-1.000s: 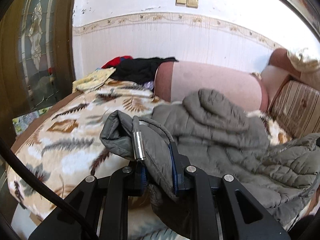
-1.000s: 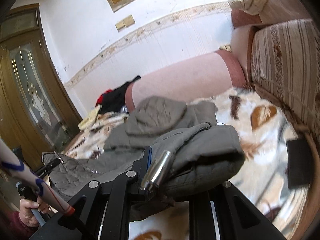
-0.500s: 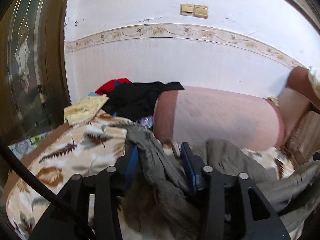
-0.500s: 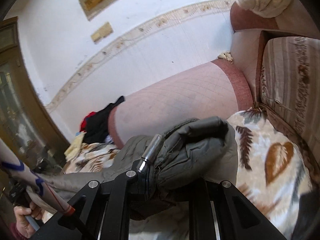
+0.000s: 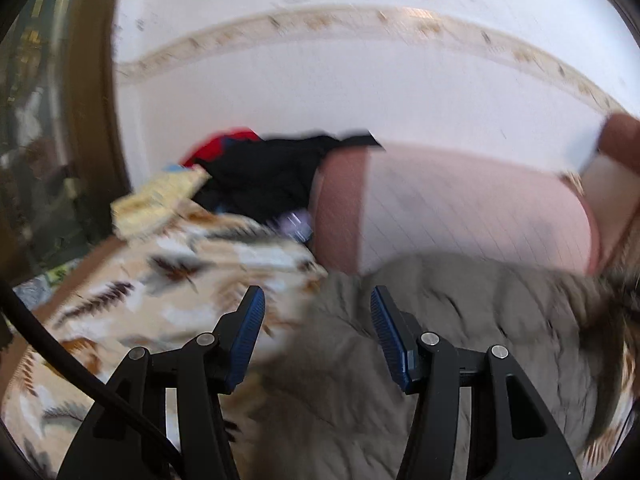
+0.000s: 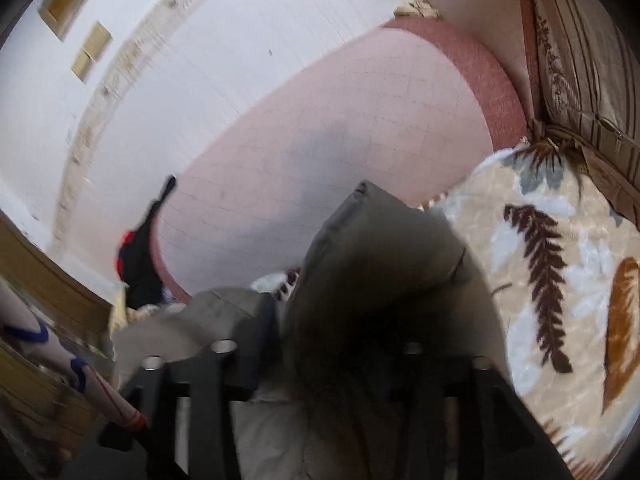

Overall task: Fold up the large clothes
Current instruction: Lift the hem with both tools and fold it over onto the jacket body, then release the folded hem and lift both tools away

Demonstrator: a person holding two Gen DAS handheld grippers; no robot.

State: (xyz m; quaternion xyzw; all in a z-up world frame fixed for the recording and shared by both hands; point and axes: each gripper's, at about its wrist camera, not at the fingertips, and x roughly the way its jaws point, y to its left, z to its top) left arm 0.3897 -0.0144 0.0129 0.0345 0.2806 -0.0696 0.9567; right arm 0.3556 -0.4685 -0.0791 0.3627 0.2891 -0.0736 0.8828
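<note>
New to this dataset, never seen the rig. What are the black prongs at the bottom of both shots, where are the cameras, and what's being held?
There is no robot here: a person carries one hand-held gripper in each hand, and each has a fisheye camera looking forward along its two fingers. The black prongs are those fingers.

In the left wrist view, the left hand-held gripper is open, with blue pads spread above a grey quilted padded jacket. The jacket lies on a cream sofa cover with a brown feather print.

In the right wrist view, the right hand-held gripper is mostly hidden by a bunched fold of that jacket. It appears to grip the fold, but blur makes this uncertain.

The pink rounded sofa armrest sits behind.
</note>
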